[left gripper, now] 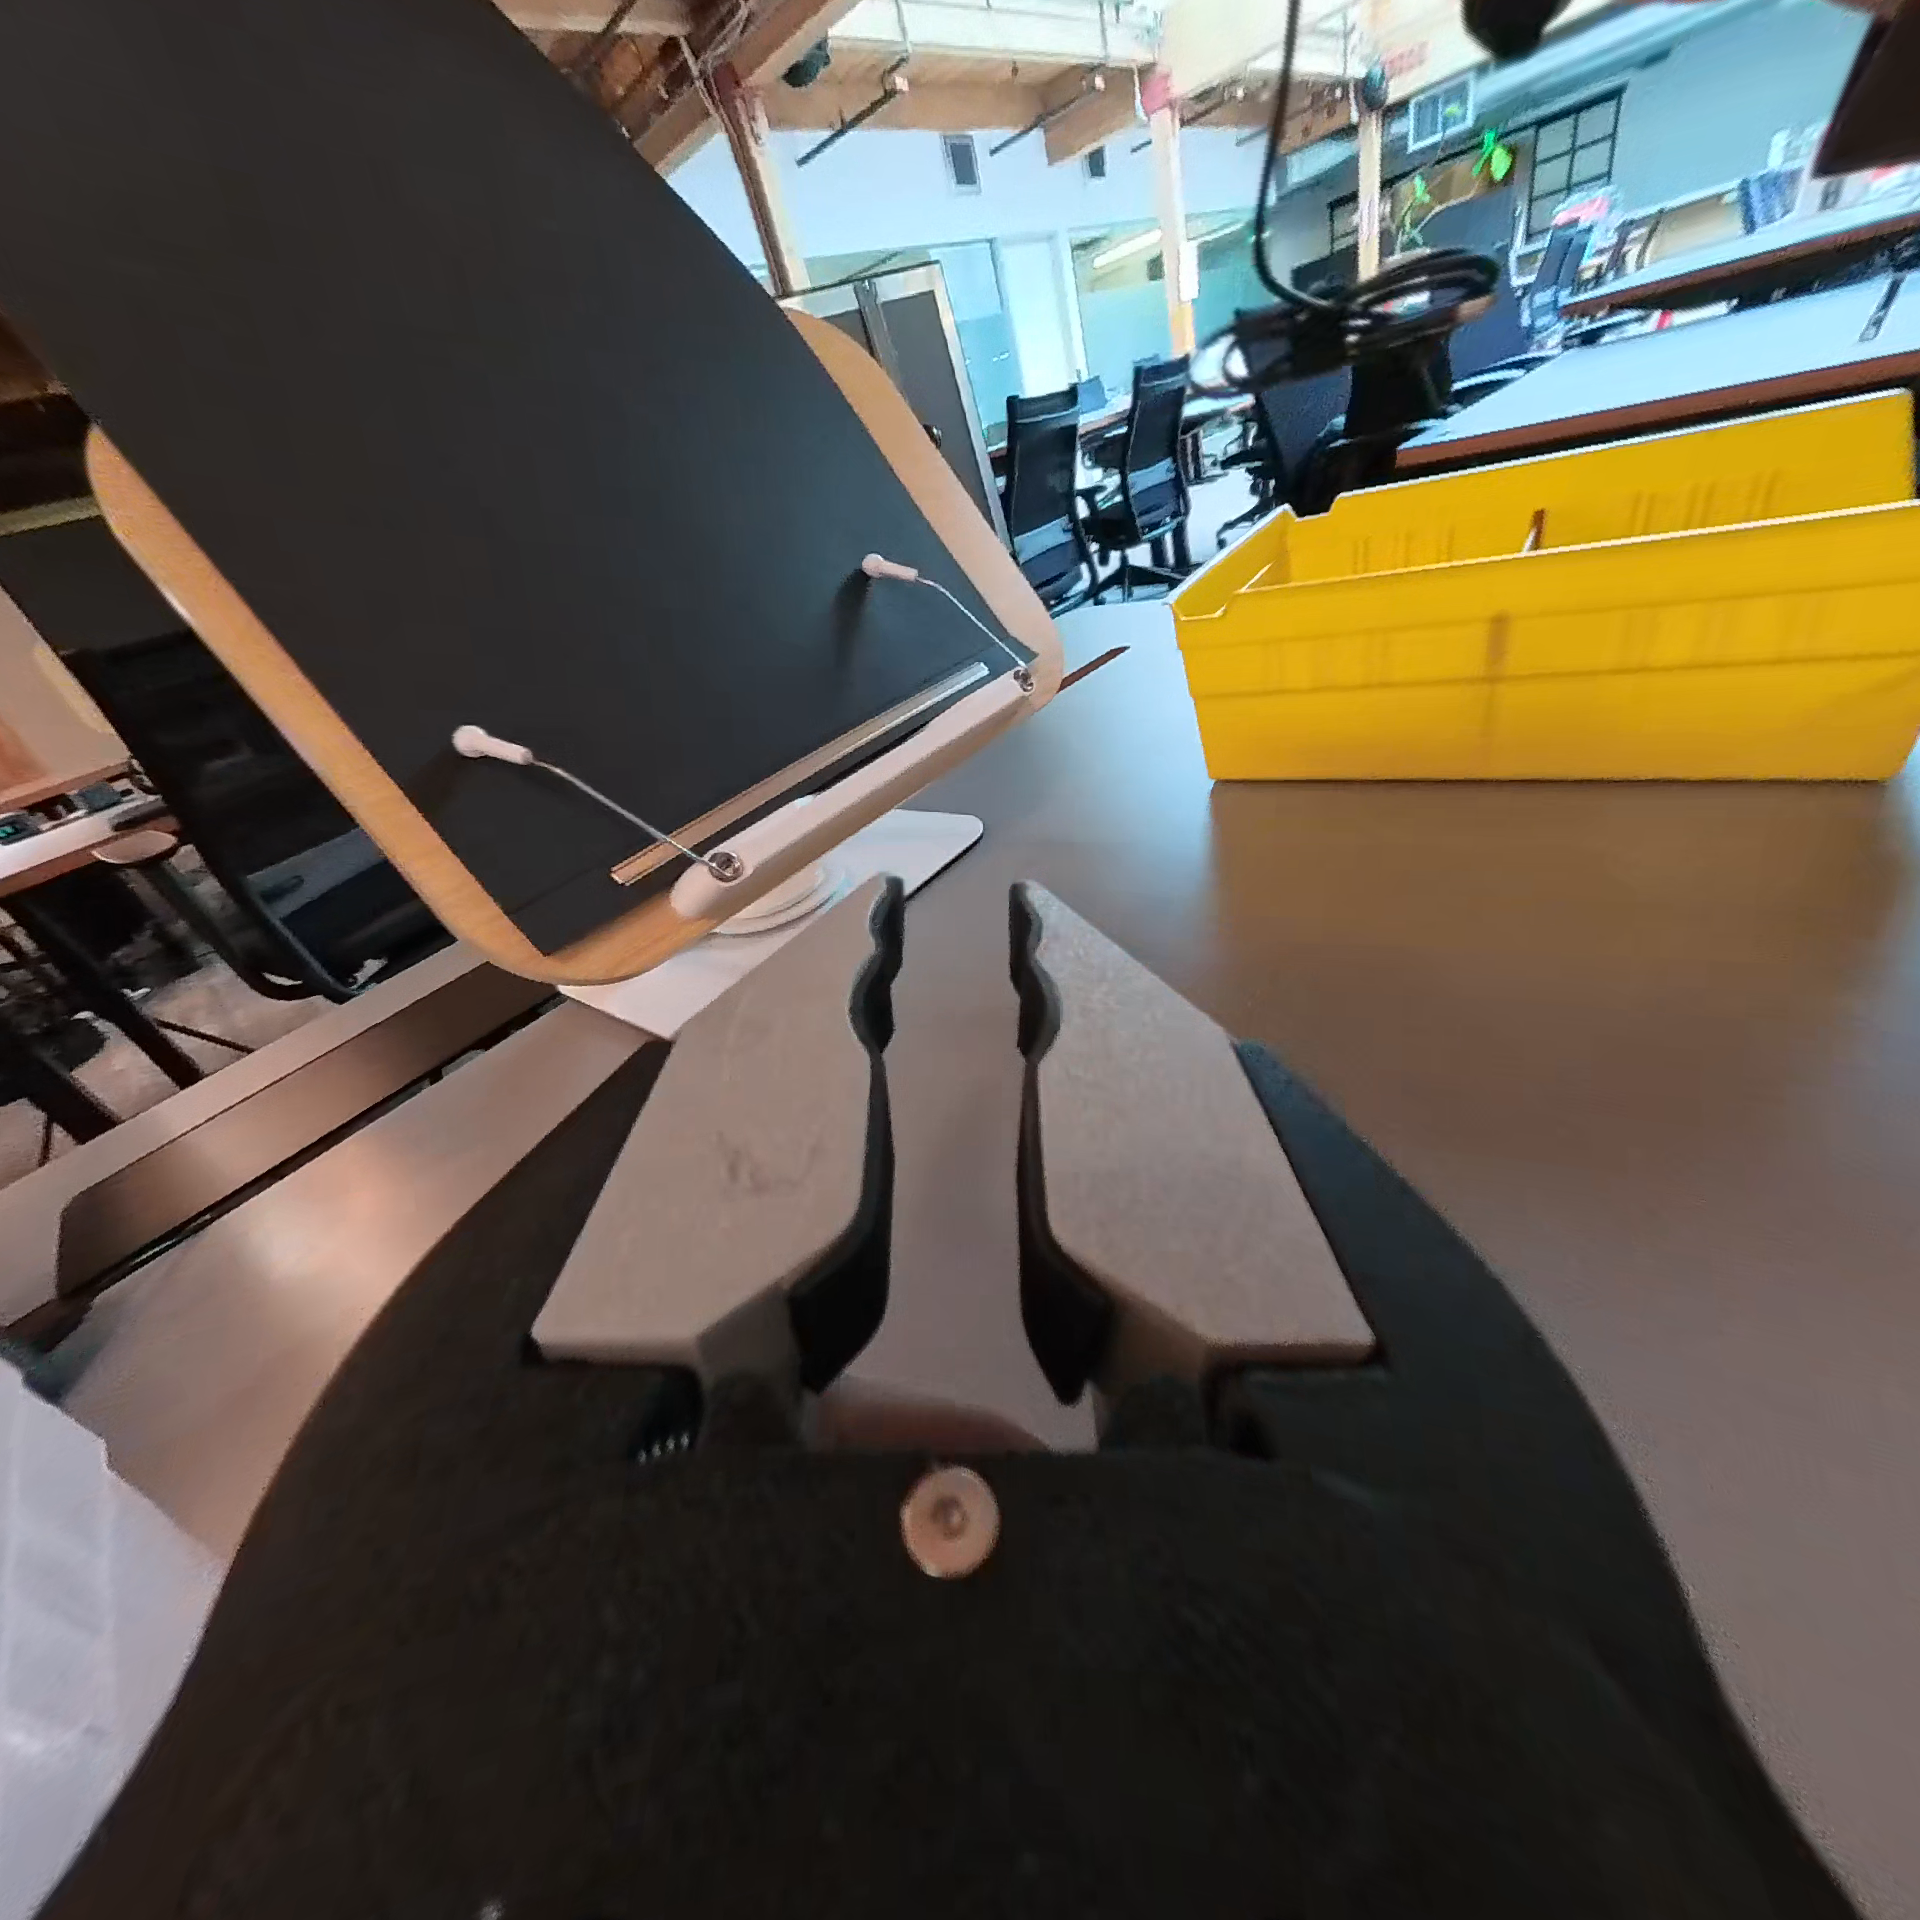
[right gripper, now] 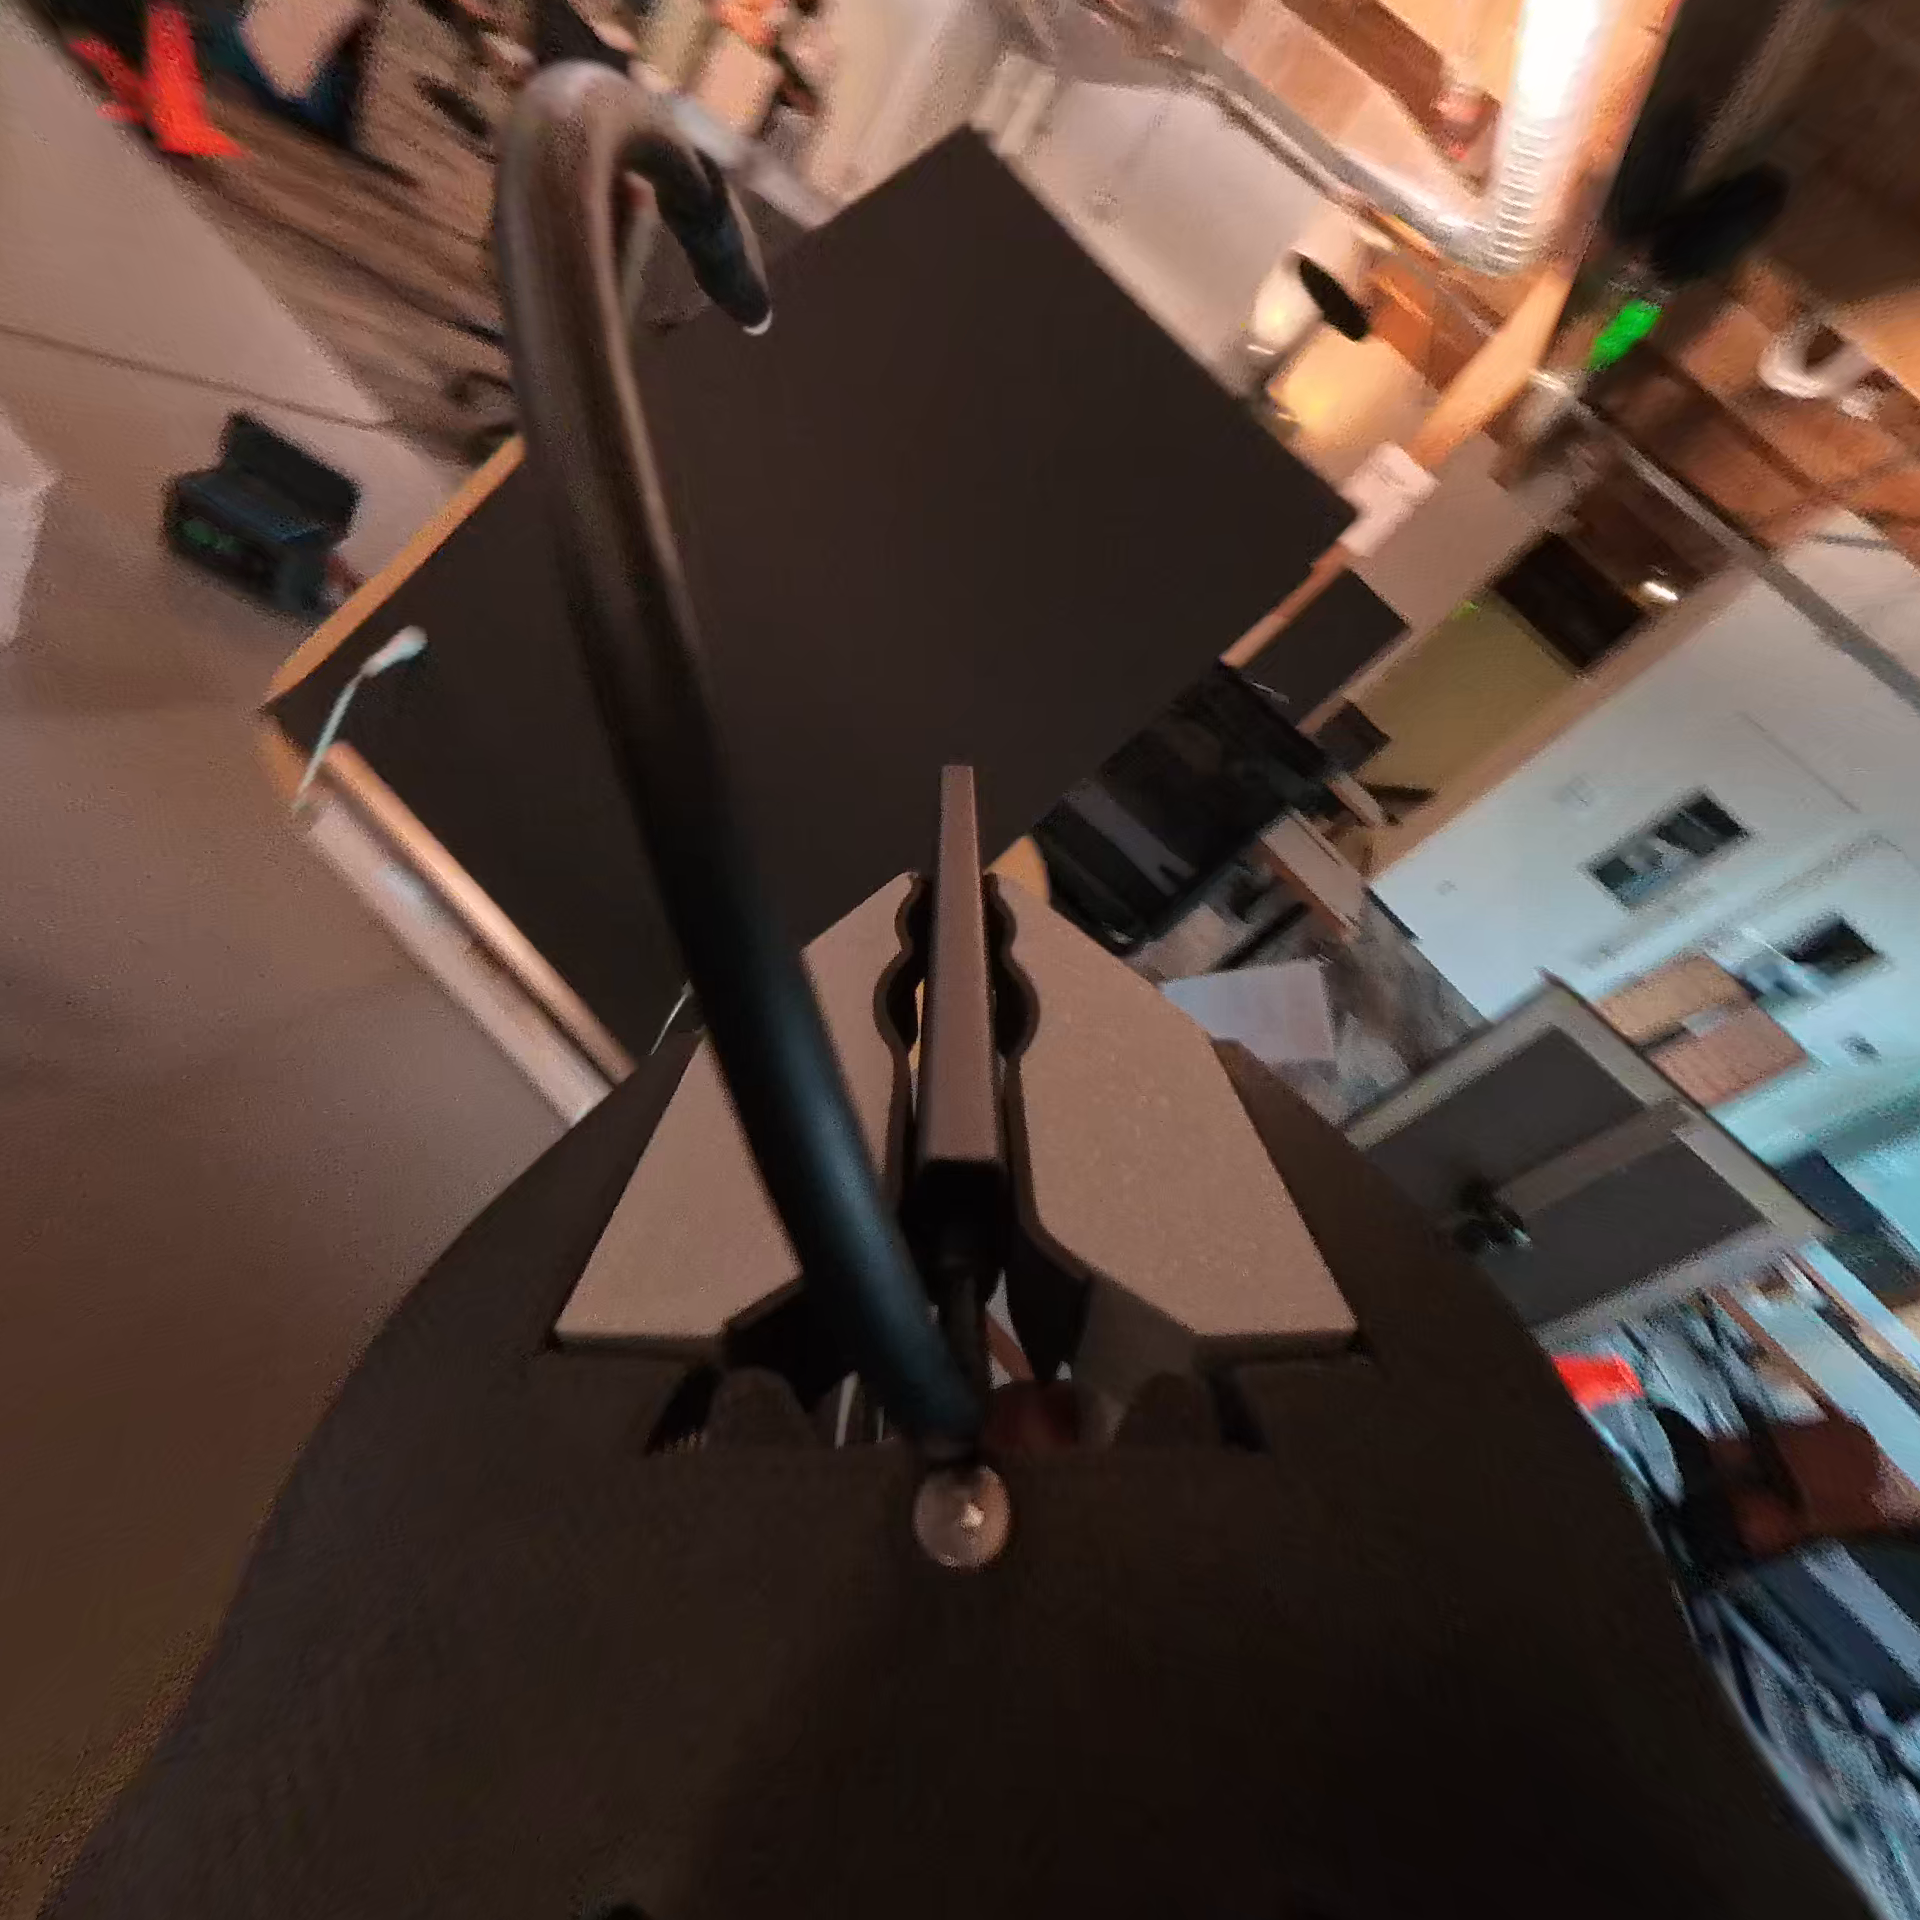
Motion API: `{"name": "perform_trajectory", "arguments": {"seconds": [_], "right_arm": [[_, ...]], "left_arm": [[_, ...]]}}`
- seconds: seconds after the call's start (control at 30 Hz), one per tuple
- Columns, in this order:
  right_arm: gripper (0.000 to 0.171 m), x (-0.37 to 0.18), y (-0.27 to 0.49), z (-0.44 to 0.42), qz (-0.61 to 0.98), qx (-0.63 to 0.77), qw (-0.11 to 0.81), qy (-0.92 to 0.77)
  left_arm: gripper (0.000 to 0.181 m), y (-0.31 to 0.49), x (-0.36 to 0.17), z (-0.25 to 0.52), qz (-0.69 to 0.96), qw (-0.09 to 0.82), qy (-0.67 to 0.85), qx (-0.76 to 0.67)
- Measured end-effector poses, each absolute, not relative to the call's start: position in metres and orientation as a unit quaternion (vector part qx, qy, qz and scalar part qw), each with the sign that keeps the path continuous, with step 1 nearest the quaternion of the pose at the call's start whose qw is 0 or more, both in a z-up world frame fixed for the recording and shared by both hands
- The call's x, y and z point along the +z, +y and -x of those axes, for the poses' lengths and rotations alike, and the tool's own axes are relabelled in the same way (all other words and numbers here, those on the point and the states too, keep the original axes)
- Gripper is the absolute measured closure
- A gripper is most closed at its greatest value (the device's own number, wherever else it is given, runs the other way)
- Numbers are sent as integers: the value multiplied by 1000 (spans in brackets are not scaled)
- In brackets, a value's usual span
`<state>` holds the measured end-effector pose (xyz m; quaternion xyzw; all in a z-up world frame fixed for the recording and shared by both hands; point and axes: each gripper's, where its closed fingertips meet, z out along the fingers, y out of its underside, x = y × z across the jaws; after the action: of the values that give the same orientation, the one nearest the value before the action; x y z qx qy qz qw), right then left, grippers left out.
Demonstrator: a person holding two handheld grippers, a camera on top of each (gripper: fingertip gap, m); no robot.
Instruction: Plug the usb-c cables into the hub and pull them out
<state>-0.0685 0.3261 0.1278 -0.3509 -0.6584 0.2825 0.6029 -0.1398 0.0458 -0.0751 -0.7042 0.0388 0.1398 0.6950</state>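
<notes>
In the right wrist view my right gripper [right gripper: 956, 920] is shut on a thin grey hub [right gripper: 956, 997], seen edge-on and sticking out past the fingertips. A thick black cable [right gripper: 665, 748] rises from the hub's near end, arcs up to the left and ends in a free plug [right gripper: 732, 270]. This view is tilted and blurred. In the left wrist view my left gripper [left gripper: 951, 920] is open and empty, low over the dark table [left gripper: 1455, 1039]. A black cable [left gripper: 1270, 156] hangs in the air at the upper right, with a blurred dark bundle [left gripper: 1351, 312] at its end.
A tilted book stand [left gripper: 468, 416] with a dark board, wooden rim and white base stands just ahead and left of my left gripper; it also shows behind the hub [right gripper: 935, 499]. A yellow plastic bin [left gripper: 1558, 644] sits at the right. The table edge runs along the left. Tip to tip, the grippers are about 35 cm apart.
</notes>
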Motion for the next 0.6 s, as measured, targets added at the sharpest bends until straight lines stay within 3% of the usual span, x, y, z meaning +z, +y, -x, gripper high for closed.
{"name": "perform_trajectory", "arguments": {"seconds": [0.03, 0.2, 0.33, 0.53, 0.6], "right_arm": [[164, 108, 334, 65, 336, 282, 583, -684], [164, -15, 399, 35, 371, 229, 463, -772], [164, -73, 416, 16, 399, 211, 388, -803], [163, -154, 445, -3, 341, -78, 261, -900], [163, -163, 447, 3, 360, -114, 239, -895]], "left_arm": [[164, 46, -76, 140, 705, 694, 41, 144], [165, 47, -74, 135, 703, 695, 48, 143], [165, 48, -75, 134, 704, 693, 52, 147], [165, 52, -88, 137, 719, 676, 55, 152], [165, 53, -92, 136, 724, 669, 59, 155]]}}
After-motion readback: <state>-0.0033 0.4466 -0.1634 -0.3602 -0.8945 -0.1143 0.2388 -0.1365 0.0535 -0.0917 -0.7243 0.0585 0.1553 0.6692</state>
